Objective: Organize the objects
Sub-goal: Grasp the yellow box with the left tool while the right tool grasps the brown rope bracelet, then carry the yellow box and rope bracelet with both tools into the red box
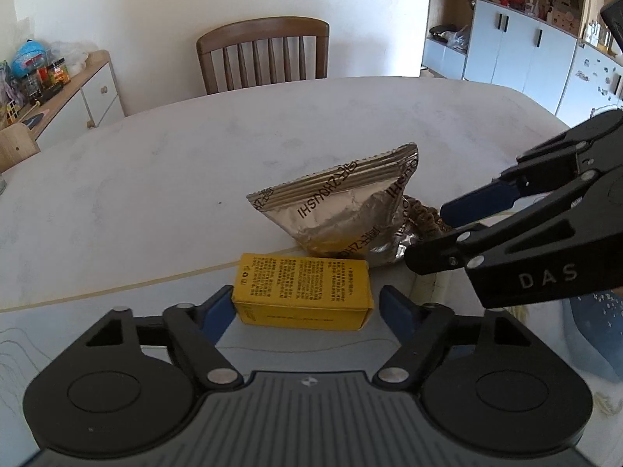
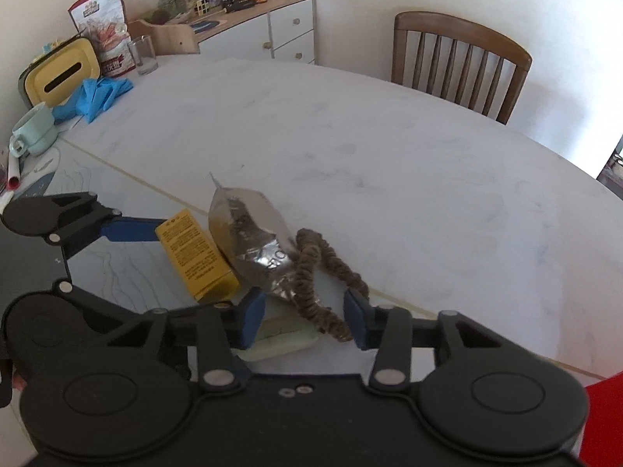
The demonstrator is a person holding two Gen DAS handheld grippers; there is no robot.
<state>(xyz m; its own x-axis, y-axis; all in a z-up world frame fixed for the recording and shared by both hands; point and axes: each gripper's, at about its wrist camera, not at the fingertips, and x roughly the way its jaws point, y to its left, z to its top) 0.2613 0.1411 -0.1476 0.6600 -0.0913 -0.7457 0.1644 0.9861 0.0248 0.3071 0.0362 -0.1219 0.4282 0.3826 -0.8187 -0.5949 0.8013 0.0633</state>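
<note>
On the white bench (image 1: 155, 179), the left tool (image 1: 307, 307) stands half-open around the yellow box (image 1: 303, 292); the right tool (image 2: 305, 317) stands narrower around the brown cord (image 2: 311, 272), neither gripping.

A home dining room: a pale marble-look surface (image 2: 389, 148) with a wooden slat-back chair (image 1: 263, 54) pushed in at its far side from the tool. Beyond stand a white-drawered sideboard (image 2: 272, 31) cluttered with toys and jars, and shelving (image 1: 537, 11) with keepsakes over blue cupboard doors.
</note>
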